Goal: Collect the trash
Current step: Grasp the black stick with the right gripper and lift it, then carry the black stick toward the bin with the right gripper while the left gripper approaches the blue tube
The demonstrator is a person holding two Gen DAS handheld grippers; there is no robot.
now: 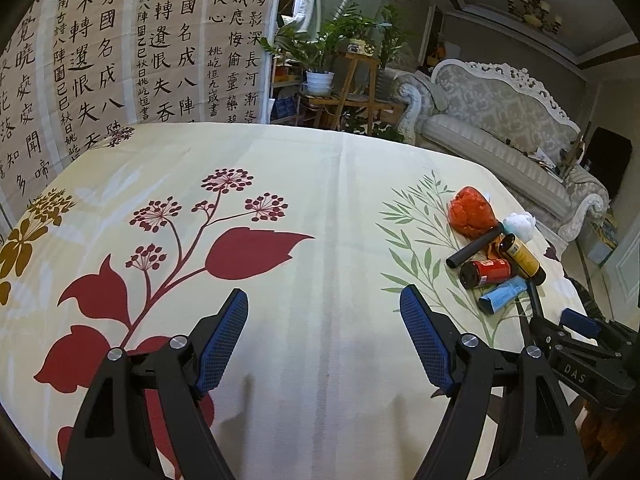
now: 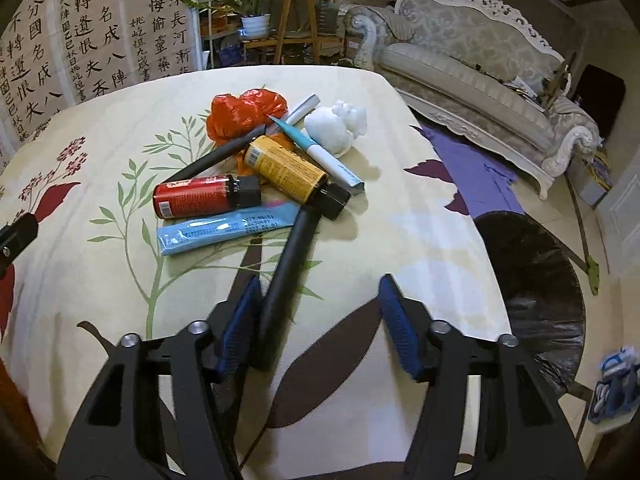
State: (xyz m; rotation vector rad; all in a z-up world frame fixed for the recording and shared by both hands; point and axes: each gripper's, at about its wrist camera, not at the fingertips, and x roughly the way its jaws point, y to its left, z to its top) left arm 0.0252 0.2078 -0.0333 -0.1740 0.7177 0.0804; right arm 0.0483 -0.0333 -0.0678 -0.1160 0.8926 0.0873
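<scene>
1. So the trash is all heaped in one little pile on the tabletop (image 2: 420, 208), which has a cream cloth printed with red flowers and green leafy stems. The pile sits toward the far right side of the cloth.
2. What's in the pile: a crumpled orange-red plastic bag (image 2: 244, 114) at the back, a scrunched white tissue wad (image 2: 336, 128) just right of it, a yellow cylindrical bottle with a black cap (image 2: 290, 170), a red cylindrical bottle with a black cap (image 2: 200, 197) lying on its side, and a flat light-blue tube (image 2: 224, 232) in front of the red one.
3. There's also a white-and-teal pen (image 2: 316, 152) lying across the yellow bottle's far side, plus a dark grey stick (image 2: 216, 156) slanting behind the red bottle.
4. Right gripper (image 2: 318, 300) is over the near edge of the pile, jaws partway apart. A long black matte tube (image 2: 288, 276) runs from the yellow bottle's cap back between the blue pads, right up against the left pad (image 2: 240, 324). The right pad is clear of it, so no real clamp on it.
5. Left gripper (image 1: 324, 312) hangs over bare cloth, well away from the pile, jaws wide with nothing between them.
6. Off the tabletop's right edge there's a round bin lined with a black plastic bag (image 2: 536, 280).
7. Background: calligraphy screen (image 1: 120, 52), potted plants (image 1: 320, 48), ornate pale sofa (image 1: 500, 120).
</scene>
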